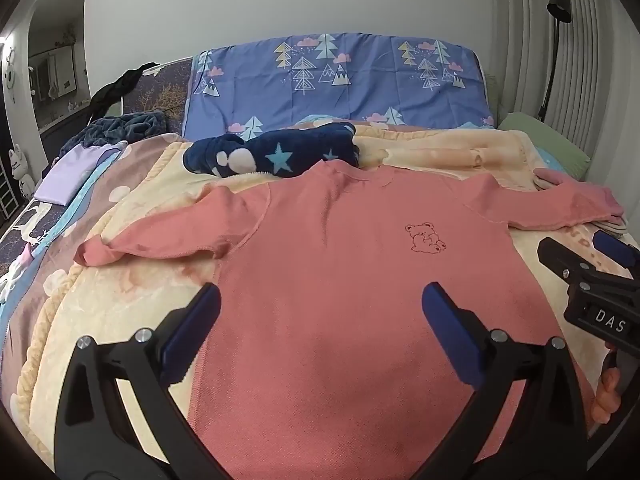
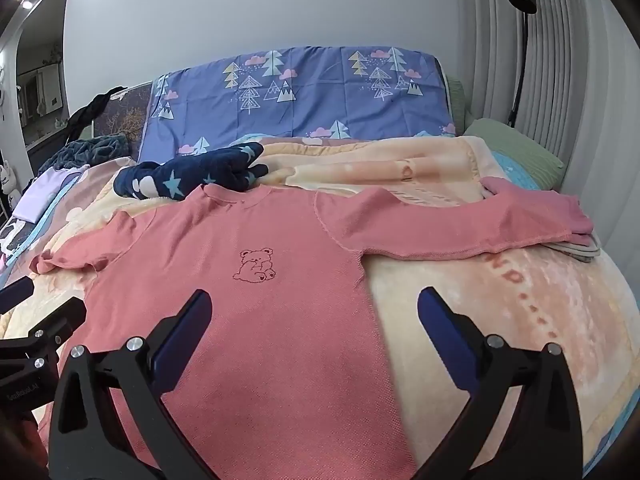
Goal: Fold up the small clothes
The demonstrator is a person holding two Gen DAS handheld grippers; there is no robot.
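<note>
Lying flat across the middle of both frames, the pink sweater (image 1: 340,280) is spread face up on the peach blanket (image 2: 520,312), sleeves out to either side, bear outline (image 2: 256,266) on its chest. I see my left claw (image 1: 320,316) spread wide, held low over the hem at the bottom of its frame, gripping nothing. My right claw (image 2: 314,320) is equally wide apart, straddling the sweater's side edge. A navy star garment (image 1: 272,152) sits just beyond the collar.

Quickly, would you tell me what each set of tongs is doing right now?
Left tongs: open, holding nothing, above the pink shirt.
Right tongs: open, holding nothing.
</note>
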